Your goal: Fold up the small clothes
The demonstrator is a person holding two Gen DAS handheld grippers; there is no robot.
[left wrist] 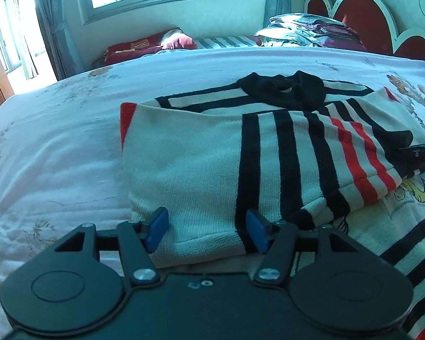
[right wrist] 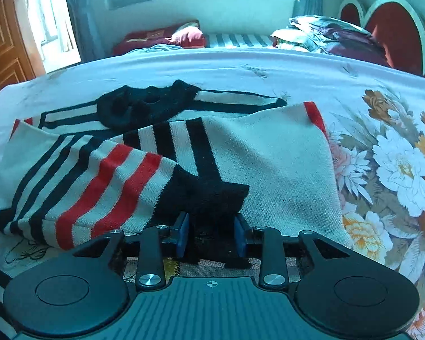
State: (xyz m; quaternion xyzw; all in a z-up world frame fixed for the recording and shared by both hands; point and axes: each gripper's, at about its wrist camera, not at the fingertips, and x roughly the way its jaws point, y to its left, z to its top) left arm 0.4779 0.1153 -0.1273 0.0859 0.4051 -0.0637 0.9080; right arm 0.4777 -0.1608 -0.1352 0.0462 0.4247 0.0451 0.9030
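Observation:
A small white knit sweater (left wrist: 201,153) with black and red stripes and a black collar (left wrist: 283,89) lies on the bed, its sleeves folded across the body. My left gripper (left wrist: 208,228) is open, its blue pads either side of the sweater's near hem. In the right wrist view the sweater (right wrist: 269,155) fills the middle. My right gripper (right wrist: 211,233) is open, its blue pads either side of the black sleeve cuff (right wrist: 209,198). The right gripper's tip shows at the right edge of the left wrist view (left wrist: 419,153).
The bed has a white floral sheet (left wrist: 56,141) with big flowers on the right (right wrist: 396,155). A pile of folded clothes (left wrist: 311,31) and a red heart-shaped headboard (left wrist: 362,14) stand at the back right. A maroon pillow (left wrist: 144,46) lies under the window. Another striped garment (left wrist: 410,255) lies near right.

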